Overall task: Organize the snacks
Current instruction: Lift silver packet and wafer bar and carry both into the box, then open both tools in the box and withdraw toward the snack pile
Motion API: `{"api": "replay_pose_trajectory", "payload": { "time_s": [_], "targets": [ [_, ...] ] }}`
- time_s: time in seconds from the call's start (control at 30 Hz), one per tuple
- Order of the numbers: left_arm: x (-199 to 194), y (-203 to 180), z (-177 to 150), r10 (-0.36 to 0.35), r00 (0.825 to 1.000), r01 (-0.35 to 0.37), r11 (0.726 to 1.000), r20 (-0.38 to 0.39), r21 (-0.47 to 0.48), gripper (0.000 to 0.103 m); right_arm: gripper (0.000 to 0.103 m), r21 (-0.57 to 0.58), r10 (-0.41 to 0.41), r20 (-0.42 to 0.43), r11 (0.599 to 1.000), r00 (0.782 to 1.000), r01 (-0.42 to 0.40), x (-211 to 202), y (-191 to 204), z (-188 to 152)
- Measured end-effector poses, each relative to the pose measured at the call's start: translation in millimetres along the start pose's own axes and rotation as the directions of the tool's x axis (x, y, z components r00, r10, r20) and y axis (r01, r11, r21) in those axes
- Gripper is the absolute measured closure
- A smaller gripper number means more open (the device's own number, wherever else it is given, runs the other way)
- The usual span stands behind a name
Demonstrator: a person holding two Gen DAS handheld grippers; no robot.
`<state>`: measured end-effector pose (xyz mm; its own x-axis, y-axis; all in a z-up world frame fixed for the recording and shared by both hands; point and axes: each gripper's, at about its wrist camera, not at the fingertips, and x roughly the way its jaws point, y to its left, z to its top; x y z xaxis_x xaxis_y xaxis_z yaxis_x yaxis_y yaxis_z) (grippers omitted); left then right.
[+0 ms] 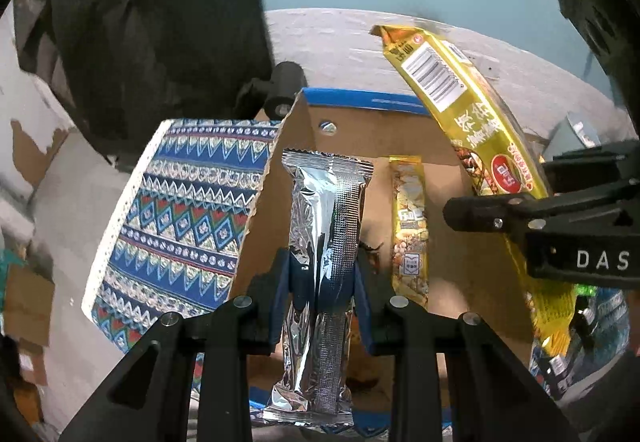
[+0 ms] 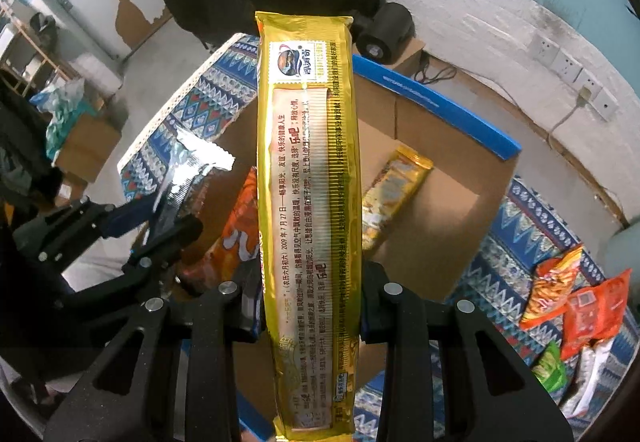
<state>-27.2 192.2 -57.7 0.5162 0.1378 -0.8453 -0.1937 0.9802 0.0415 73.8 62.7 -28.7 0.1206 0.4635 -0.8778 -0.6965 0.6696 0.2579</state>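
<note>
My left gripper (image 1: 323, 280) is shut on a silver foil snack bar (image 1: 326, 226) and holds it upright over an open cardboard box (image 1: 452, 178) with a blue rim. My right gripper (image 2: 310, 298) is shut on a long gold snack pack (image 2: 308, 202), also above the box; the pack shows in the left wrist view (image 1: 472, 134), with the right gripper at the right edge (image 1: 520, 218). The left gripper and the silver bar show in the right wrist view (image 2: 176, 198). A small gold bar (image 1: 410, 226) lies in the box (image 2: 424, 242), and an orange pack (image 2: 236, 234) beside it.
The box stands on a blue patterned tablecloth (image 1: 180, 210). Several orange, red and green snack bags (image 2: 576, 310) lie on the cloth right of the box. A black roller (image 2: 384, 30) sits behind the box. A white brick wall with sockets (image 2: 560, 58) is beyond.
</note>
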Motion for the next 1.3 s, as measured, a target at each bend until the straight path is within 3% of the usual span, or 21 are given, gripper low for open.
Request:
{"api": "replay_pose_trajectory", "payload": {
  "time_s": [0.13,0.2,0.27,0.33,0.6,1.3],
  "targets": [
    [4,4,-1,0.007,1.000,-0.007,0.999,-0.013,-0.033,0.072,0.061,0.020,-0.015,0.033,1.000,0.999,0.014,-6,-2,2],
    [4,4,-1,0.014,1.000,-0.015,0.999,-0.020,-0.036,0.057,0.051,0.021,-0.026,0.045,0.999,0.999,0.025,-10,-4,1],
    [1,2,-1,0.013,1.000,-0.014,0.999,-0.012,-0.040,0.048,0.048,0.018,-0.044,0.053,0.999,0.998,0.043,-14,-6,-2],
    [-5,-3,1,0.008,1.000,-0.008,0.999,0.001,-0.035,0.044,0.039,0.013,-0.048,0.053,0.999,0.997,0.048,-16,-7,-5],
    [-20,-33,2,-0.007,0.999,0.005,0.999,0.034,0.048,0.028,0.035,-0.022,-0.099,0.058,0.995,0.993,0.100,-31,-25,-29],
    [-30,-130,-4,-0.116,0.993,0.117,0.966,-0.017,0.230,0.025,0.034,0.060,-0.200,0.055,0.979,0.978,0.197,-87,-115,-106]
  ]
}}
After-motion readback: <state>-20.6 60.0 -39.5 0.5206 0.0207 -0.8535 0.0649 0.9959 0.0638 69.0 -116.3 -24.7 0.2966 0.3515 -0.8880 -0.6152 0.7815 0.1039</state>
